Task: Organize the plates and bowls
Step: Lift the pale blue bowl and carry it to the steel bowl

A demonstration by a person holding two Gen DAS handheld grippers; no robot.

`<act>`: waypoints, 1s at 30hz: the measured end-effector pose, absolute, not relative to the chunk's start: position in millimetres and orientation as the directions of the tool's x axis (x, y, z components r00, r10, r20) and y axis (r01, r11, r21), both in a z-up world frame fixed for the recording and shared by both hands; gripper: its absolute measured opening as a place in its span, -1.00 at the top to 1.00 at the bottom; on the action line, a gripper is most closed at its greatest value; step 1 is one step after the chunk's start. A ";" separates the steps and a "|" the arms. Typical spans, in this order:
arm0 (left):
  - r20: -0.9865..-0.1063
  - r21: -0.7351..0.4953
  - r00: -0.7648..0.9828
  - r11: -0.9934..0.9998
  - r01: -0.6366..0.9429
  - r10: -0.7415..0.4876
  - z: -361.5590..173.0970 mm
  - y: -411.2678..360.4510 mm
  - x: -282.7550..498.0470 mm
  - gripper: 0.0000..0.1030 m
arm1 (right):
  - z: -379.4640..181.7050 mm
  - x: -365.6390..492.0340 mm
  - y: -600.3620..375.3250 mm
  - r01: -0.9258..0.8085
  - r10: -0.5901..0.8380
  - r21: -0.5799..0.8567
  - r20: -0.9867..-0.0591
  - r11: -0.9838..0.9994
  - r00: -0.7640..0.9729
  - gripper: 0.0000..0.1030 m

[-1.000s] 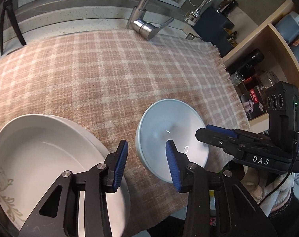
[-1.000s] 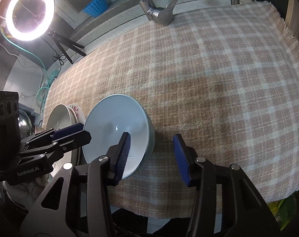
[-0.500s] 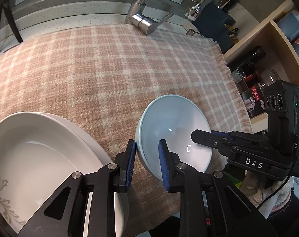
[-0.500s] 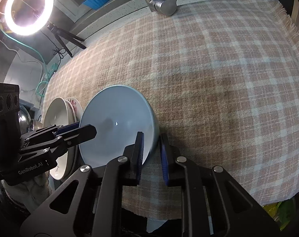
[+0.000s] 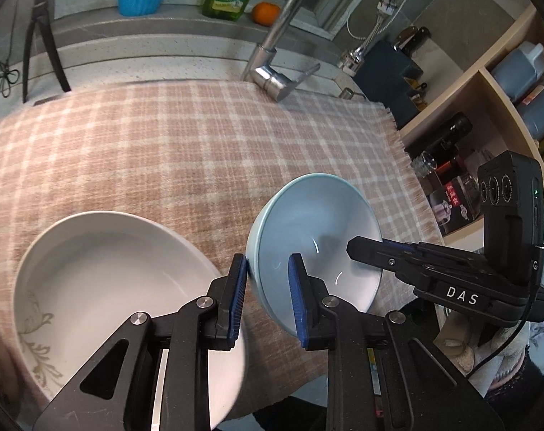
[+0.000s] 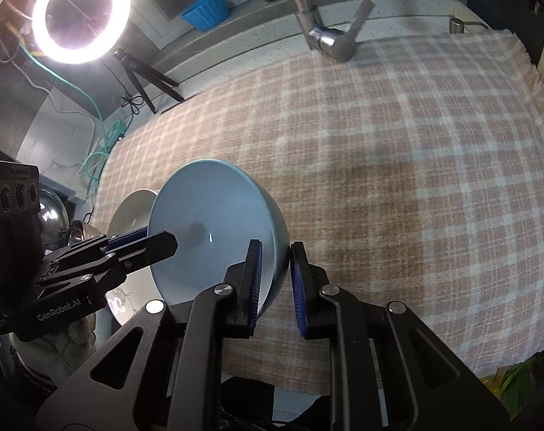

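Pale-blue bowl (image 5: 315, 237), a second ago flat on the plaid cloth (image 5: 164, 151), now hangs tilted beside the white dish (image 5: 103, 280), its rim pinched by left gripper (image 5: 266, 300) and right gripper (image 6: 275, 283), ready for stacking.

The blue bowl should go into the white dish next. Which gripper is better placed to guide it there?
Left gripper: it clamps the blue bowl rim beside the white dish. Right gripper holds the far rim.

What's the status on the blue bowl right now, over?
Left gripper and right gripper both clamped on opposite rims of the blue bowl. Bowl tilted above the plaid cloth. White dish close beside it; otherwise nothing blocking.
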State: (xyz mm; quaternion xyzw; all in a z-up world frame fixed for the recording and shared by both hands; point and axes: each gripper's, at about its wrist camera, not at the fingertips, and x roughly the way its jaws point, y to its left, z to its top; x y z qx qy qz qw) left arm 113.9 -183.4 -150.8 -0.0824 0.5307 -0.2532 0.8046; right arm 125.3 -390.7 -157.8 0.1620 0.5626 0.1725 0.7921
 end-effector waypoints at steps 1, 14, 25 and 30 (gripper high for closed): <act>-0.811 -0.400 0.317 0.861 0.315 -0.492 -148.4 -179.5 112.9 0.58 | -154.8 125.7 -386.2 -0.101 0.459 0.451 -0.833 0.887 0.308 0.68; -0.792 -0.397 0.416 0.895 0.205 -0.447 -123.3 -102.1 90.7 0.58 | -126.3 129.2 -303.5 -0.255 0.516 0.456 -0.810 0.853 0.278 0.68; -0.786 -0.399 0.490 0.915 0.062 -0.376 -113.3 -21.9 64.7 0.58 | -112.7 131.6 -209.3 -0.414 0.558 0.446 -0.804 0.794 0.203 0.68; -0.785 -0.407 0.513 0.913 -0.006 -0.347 -112.5 13.4 52.9 0.58 | -108.6 129.3 -169.0 -0.471 0.574 0.445 -0.801 0.762 0.172 0.68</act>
